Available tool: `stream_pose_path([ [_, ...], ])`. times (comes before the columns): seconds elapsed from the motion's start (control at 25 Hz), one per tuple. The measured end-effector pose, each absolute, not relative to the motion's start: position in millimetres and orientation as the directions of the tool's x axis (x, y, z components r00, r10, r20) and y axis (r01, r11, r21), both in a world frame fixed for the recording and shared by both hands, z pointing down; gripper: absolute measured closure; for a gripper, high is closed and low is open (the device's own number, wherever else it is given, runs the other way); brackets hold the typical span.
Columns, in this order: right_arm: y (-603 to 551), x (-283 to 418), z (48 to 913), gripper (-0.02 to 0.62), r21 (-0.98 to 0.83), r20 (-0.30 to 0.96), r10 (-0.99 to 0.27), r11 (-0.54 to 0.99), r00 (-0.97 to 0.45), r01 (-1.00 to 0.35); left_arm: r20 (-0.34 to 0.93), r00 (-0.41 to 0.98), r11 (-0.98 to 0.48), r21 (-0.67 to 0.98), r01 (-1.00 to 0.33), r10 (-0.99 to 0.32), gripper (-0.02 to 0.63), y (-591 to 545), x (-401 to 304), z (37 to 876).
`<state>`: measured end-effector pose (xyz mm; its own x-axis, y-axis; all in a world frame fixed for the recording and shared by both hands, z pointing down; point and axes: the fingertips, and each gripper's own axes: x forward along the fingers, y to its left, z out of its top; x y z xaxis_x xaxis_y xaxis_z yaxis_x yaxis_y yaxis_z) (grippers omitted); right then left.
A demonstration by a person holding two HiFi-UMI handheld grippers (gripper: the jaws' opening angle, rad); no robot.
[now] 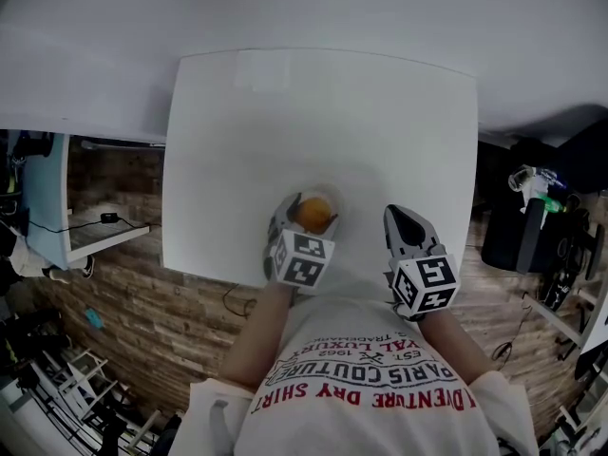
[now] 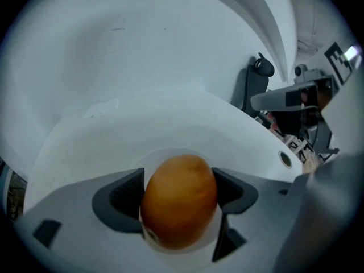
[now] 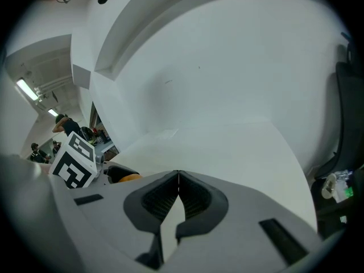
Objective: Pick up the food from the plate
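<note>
An orange, rounded piece of food (image 1: 315, 211) lies on a small white plate (image 1: 335, 196) near the front edge of the white table (image 1: 323, 112). My left gripper (image 1: 306, 220) reaches down over it, open, one jaw on each side of the food (image 2: 179, 201). The dark pads (image 2: 122, 201) stand close beside it; the plate (image 2: 156, 155) shows pale round it. My right gripper (image 1: 401, 215) hovers to the right of the plate, apart from it, shut with nothing between its jaws (image 3: 178, 178). A sliver of the food (image 3: 129, 177) shows at the left of the right gripper view.
The table's front edge (image 1: 237, 278) runs just under both grippers, with wooden floor below. A shelf with cables (image 1: 57, 207) stands at the left. Dark bags and clutter (image 1: 532, 226) sit at the right. A white wall (image 1: 285, 8) rises behind the table.
</note>
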<state>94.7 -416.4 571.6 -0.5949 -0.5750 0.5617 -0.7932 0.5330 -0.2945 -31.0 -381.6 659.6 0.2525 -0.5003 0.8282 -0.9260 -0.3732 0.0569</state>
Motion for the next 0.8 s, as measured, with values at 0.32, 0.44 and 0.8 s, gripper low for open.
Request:
stream_pose_path([
  [0.32,-418,99,574,0.582,-0.294,0.563,-0.58,0.525,-0.589,-0.799,0.84,0.218,-0.299,0.07,-0.952,-0.496,0.259,-377,-39,677],
  [0.44,-416,99,574,0.583,-0.293,0.567,-0.58,0.523,-0.586,-0.801,0.839,0.223,-0.306,0.072,-0.949,-0.496,0.259,-377,-41,676],
  [0.8,-413,98,564,0.582,-0.271,0.554,-0.596,0.532,-0.582,-0.802,0.775,0.26,-0.331,0.07,-0.941,-0.576,0.261,-388,-37,639],
])
